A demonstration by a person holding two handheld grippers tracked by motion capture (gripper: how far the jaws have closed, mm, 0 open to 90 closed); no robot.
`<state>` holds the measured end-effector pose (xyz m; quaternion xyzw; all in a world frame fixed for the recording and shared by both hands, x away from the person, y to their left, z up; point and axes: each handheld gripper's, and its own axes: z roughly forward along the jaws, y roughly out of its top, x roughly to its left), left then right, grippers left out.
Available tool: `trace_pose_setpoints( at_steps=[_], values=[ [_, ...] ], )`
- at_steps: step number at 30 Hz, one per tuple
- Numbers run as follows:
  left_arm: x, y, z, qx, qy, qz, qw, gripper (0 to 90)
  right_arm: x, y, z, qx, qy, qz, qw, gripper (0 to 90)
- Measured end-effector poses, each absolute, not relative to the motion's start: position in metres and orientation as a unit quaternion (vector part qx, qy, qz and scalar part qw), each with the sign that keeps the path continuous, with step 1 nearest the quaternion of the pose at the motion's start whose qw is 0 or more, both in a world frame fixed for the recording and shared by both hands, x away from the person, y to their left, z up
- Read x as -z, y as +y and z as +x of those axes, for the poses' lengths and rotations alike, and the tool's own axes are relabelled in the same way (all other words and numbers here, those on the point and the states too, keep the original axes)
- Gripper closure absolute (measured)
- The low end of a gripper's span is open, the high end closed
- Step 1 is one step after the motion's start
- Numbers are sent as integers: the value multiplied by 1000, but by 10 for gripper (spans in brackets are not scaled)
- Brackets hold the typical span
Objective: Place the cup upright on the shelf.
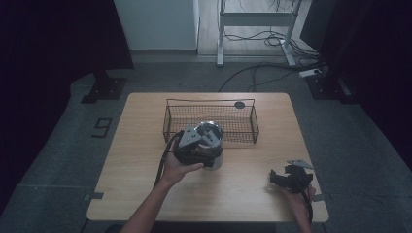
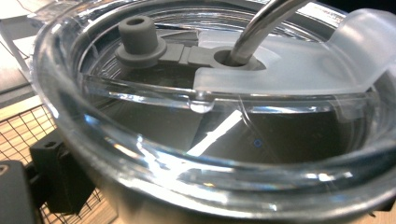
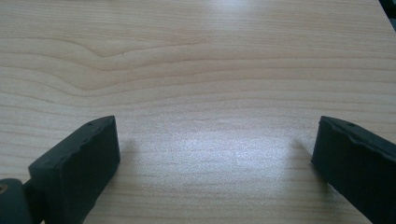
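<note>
The left gripper (image 1: 206, 145) presses against a steel tumbler (image 1: 214, 141) standing on the table (image 1: 141, 160) just in front of the wire basket (image 1: 243, 121), but its body hides the grasp, so whether its jaws clamp the cup cannot be told. In the left gripper view the clear lid (image 2: 140, 154) and metal straw (image 2: 261, 28) are cut off by the frame. The right gripper (image 1: 279, 178) rests near the table's right front edge, jaws spread wide, holding nothing.
</note>
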<state>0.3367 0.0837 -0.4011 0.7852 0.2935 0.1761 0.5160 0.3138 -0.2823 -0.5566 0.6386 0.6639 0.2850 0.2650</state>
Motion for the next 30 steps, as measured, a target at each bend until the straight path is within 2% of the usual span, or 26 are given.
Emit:
trace_pose_setpoints(
  at_steps=[30],
  values=[
    [385, 95, 371, -185, 318, 773, 517, 42, 556, -282, 314, -285, 664, 639, 264, 6]
  ],
)
